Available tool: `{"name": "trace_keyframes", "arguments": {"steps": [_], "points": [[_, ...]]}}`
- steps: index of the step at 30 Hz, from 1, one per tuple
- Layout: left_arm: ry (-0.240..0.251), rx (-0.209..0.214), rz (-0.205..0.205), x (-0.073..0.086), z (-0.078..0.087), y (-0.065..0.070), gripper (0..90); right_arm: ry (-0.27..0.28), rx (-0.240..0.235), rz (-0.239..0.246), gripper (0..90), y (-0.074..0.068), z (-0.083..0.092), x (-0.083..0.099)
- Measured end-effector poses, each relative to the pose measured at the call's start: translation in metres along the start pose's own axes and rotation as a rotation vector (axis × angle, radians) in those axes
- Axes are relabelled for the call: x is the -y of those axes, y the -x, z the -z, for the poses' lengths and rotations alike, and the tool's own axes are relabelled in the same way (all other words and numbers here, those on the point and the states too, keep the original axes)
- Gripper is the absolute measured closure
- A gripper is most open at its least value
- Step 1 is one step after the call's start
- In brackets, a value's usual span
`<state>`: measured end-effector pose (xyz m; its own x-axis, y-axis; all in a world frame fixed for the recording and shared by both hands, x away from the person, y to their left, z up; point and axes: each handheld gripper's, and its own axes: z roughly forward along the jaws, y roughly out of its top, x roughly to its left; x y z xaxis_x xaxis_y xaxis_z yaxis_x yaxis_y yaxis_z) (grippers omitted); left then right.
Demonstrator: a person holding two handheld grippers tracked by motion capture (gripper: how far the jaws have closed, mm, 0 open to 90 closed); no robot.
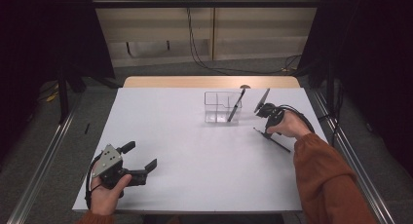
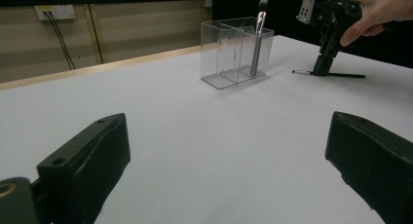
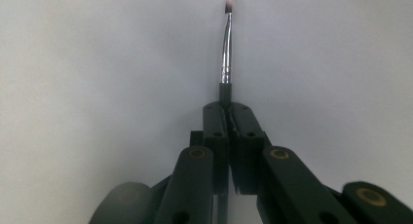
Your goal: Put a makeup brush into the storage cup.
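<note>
On the white table (image 1: 195,160), right gripper (image 1: 266,132) fingers clamp a brush (image 3: 226,48); left gripper (image 1: 139,160) fingers wide.

The right gripper (image 1: 267,130), held in a hand with a rust-orange sleeve (image 1: 327,175), points down at the white table (image 1: 195,156) and is closed on a thin black brush (image 1: 272,140) lying flat there. Just to its left stands a clear plastic compartmented holder (image 1: 217,107) with a dark brush (image 1: 236,105) leaning inside. The left gripper (image 1: 140,159) rests well apart, jaws spread wide.
</note>
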<state>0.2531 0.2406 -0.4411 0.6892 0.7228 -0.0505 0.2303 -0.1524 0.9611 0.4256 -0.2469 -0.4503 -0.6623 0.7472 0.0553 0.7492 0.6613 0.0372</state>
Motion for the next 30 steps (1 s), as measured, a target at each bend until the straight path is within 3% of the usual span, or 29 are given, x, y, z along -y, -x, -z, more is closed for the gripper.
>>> {"name": "trace_keyframes", "arguments": {"steps": [5,12,13,20,25,27,30], "points": [[-0.001,0.0,-0.002,0.0,0.0,0.0,2.5,0.004,-0.013,0.045,87.0,-0.002,0.001,0.003],[0.001,-0.002,0.001,0.0,0.0,0.0,2.5,0.051,-0.009,0.044,87.1,-0.005,0.007,0.007],[0.001,-0.003,0.001,0.0,0.0,0.0,2.5,0.05,-0.011,0.019,87.1,-0.006,0.009,0.008],[-0.001,-0.001,-0.004,0.0,0.0,0.0,2.5,0.16,-0.004,0.011,87.1,-0.001,0.026,0.019],[-0.001,-0.003,-0.005,-0.001,0.001,0.0,2.5,0.225,-0.03,-0.007,87.1,-0.001,0.034,0.027],[0.0,-0.002,-0.003,0.0,0.0,0.0,2.5,0.276,-0.049,-0.019,87.0,-0.001,0.036,0.031],[0.0,-0.002,-0.004,0.0,0.0,0.0,2.5,0.329,-0.043,-0.022,87.1,-0.001,0.038,0.037]]}}
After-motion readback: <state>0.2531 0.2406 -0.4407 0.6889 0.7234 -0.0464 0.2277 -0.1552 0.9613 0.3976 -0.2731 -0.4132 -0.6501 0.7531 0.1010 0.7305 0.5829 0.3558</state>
